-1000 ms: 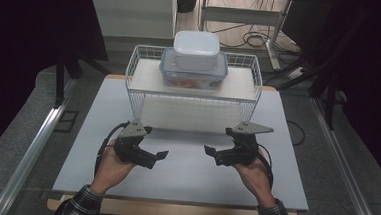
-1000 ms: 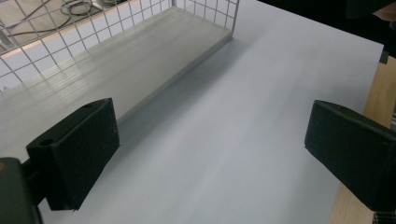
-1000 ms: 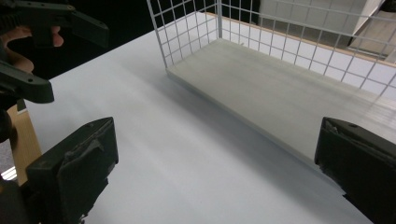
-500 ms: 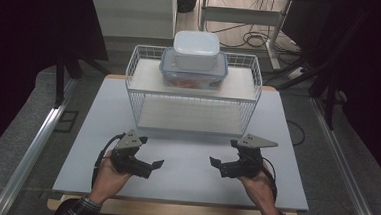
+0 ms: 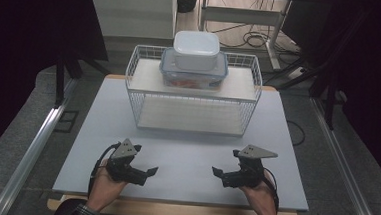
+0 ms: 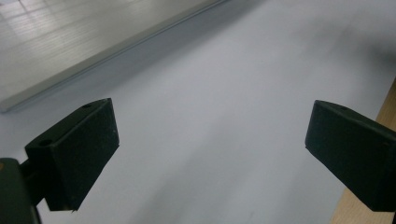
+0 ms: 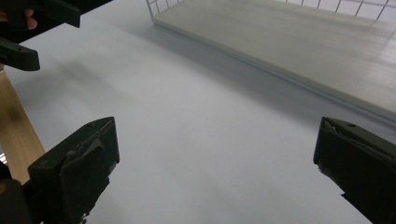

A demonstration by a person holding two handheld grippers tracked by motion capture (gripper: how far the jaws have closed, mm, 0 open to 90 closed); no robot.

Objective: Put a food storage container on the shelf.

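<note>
High view: left claw [image 5: 149, 172] and right claw [image 5: 218, 172], both spread wide and holding nothing, hover low in the frame over the white tabletop [image 5: 185, 152]. Upper centre, stacked lidded containers [image 5: 194, 62] rest atop the wire rack [image 5: 191, 95], well apart from both.

Grey floor [image 5: 25, 122], dark surroundings, cables [image 5: 250, 38] behind table [image 5: 286, 143]

Worktop [image 5: 102, 132] matt white sheet over a wood edge — rack [image 5: 135, 76] white-coated wire with pale board shelves, stacked boxes [image 5: 196, 50] smooth plastic, tongs' pads [image 7: 79, 163] matt black, slightly rough.
</note>
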